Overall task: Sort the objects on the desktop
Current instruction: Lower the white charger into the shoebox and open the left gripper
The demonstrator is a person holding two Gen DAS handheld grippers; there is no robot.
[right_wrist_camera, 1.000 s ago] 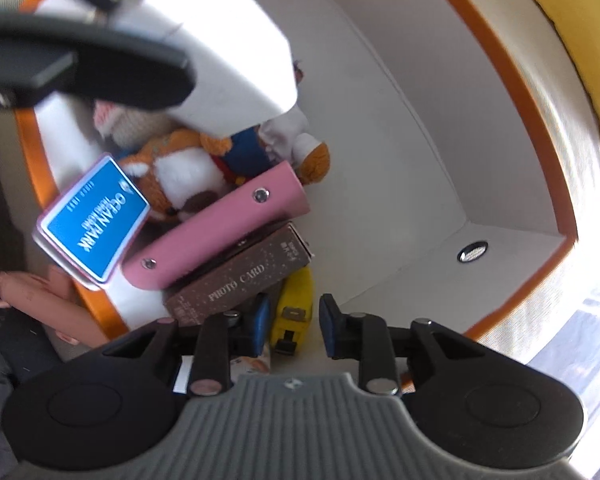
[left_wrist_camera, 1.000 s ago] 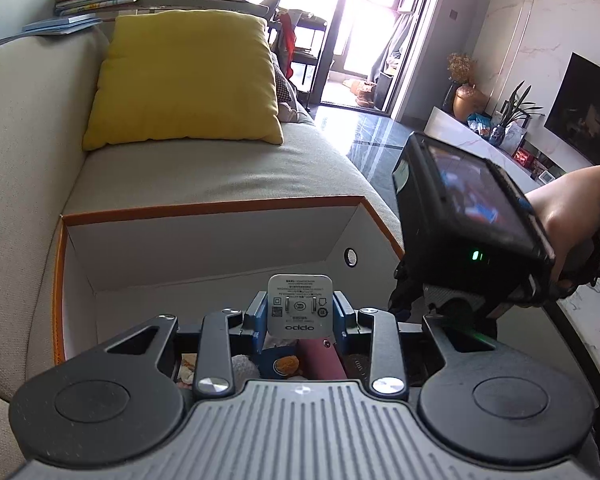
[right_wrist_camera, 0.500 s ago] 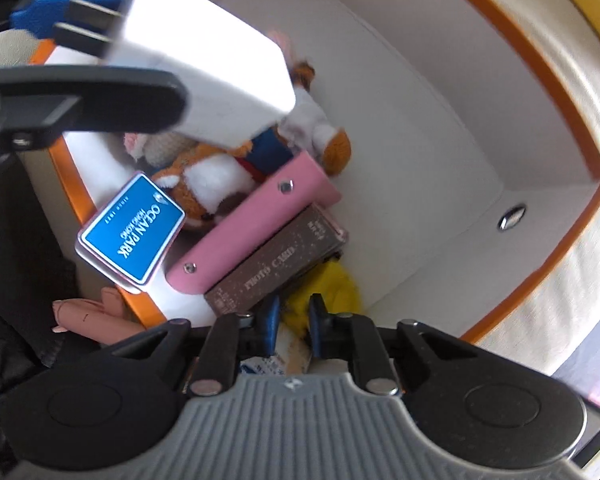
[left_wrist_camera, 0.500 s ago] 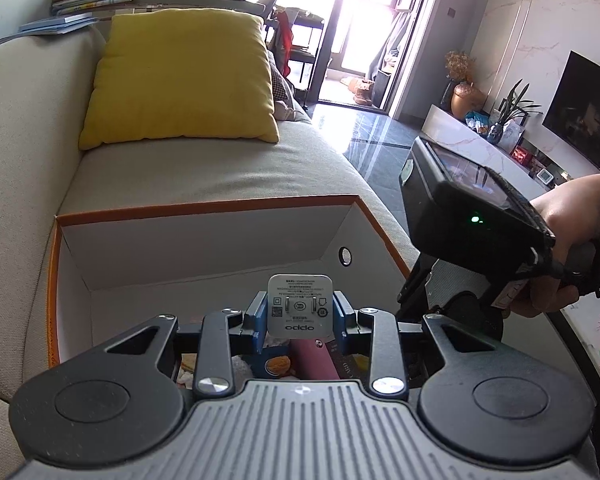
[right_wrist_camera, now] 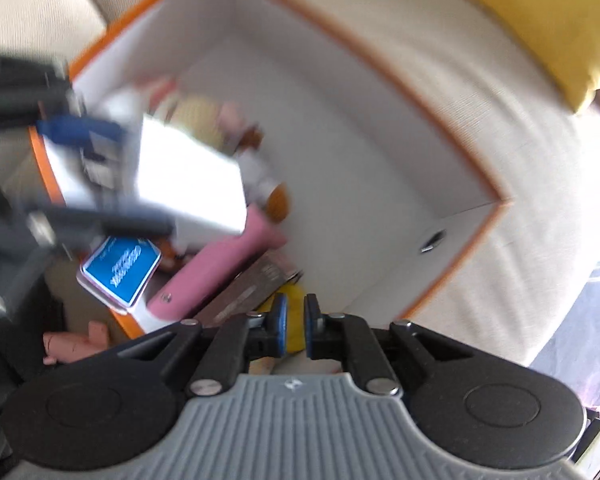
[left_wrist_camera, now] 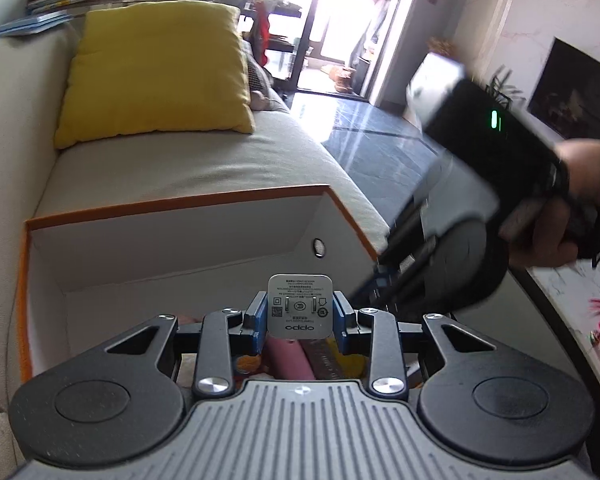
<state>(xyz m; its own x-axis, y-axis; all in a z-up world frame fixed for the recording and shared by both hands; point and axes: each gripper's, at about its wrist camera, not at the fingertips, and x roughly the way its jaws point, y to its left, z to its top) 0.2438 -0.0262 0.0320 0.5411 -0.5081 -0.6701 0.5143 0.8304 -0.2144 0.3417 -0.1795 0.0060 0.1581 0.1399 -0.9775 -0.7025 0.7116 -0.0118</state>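
Left gripper (left_wrist_camera: 301, 316): clamped on a white charger (left_wrist_camera: 301, 307), pads on its 2 flat side faces, the label face and both prongs toward the camera. It hangs over the near end of the open box (left_wrist_camera: 172, 240), above the contents and not yet inside.

Right gripper (right_wrist_camera: 295, 326): jaws nearly together with a narrow slit between them, nothing gripped. A yellow item (right_wrist_camera: 294, 320) shows through the slit but lies below in the box, clear of the pads as far as the blurred frame allows. The person's hand (left_wrist_camera: 580, 204) carries this tool over the box's right wall.

Box contents, right wrist view: blue card (right_wrist_camera: 120, 270), pink case (right_wrist_camera: 216, 268), brown card box (right_wrist_camera: 248, 288), plush toy (right_wrist_camera: 260, 184), all crowded at 1 end; the far half of the floor is bare. The box sits on a sofa (left_wrist_camera: 188, 164) beside a yellow cushion (left_wrist_camera: 156, 76).

Handling assessment, charger:
1. Likely light, a rigid plastic shell; no give under the pads.
2. Smooth casing, so probably slippery; the flat parallel sides are the correct hold, as now taken.
3. The prongs should be kept off the pads and off the plush toy, where they could snag.
4. Robust enough for a short drop, but a low release onto the bare floor is safer than onto the stacked items, where it could slide.
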